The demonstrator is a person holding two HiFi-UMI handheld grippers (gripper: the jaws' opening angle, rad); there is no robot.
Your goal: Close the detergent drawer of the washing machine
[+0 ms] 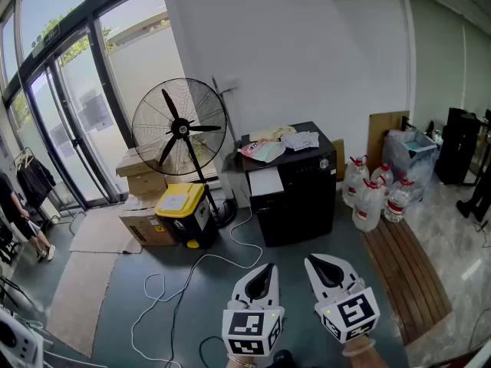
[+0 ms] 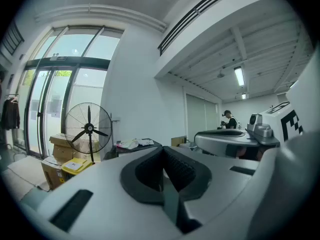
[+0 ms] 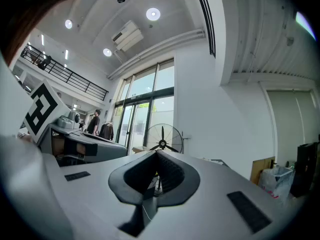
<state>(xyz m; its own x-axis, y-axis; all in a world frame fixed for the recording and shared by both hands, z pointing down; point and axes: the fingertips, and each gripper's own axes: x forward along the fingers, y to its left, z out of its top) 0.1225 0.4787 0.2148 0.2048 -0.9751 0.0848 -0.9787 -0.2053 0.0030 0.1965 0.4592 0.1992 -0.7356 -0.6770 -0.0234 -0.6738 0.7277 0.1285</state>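
Observation:
The black washing machine [image 1: 295, 194] stands against the white wall, well ahead of me, with cloths and papers [image 1: 268, 148] on its top. A white drawer front [image 1: 265, 182] shows at its upper left; I cannot tell how far it sticks out. Low in the head view my left gripper [image 1: 268, 267] and right gripper [image 1: 310, 260] hover side by side over the floor, far from the machine. Both have their jaws together and hold nothing. The left gripper [image 2: 162, 151] points toward the machine top [image 2: 135, 145]. The right gripper [image 3: 157, 156] points toward the fan.
A large pedestal fan [image 1: 180, 129] stands left of the machine, with a yellow-lidded bin [image 1: 184, 205] and cardboard boxes [image 1: 142, 179] beside it. A white cable [image 1: 192, 274] loops over the floor between me and the machine. Water bottles [image 1: 372, 194] and a wooden pallet [image 1: 406, 274] lie to the right.

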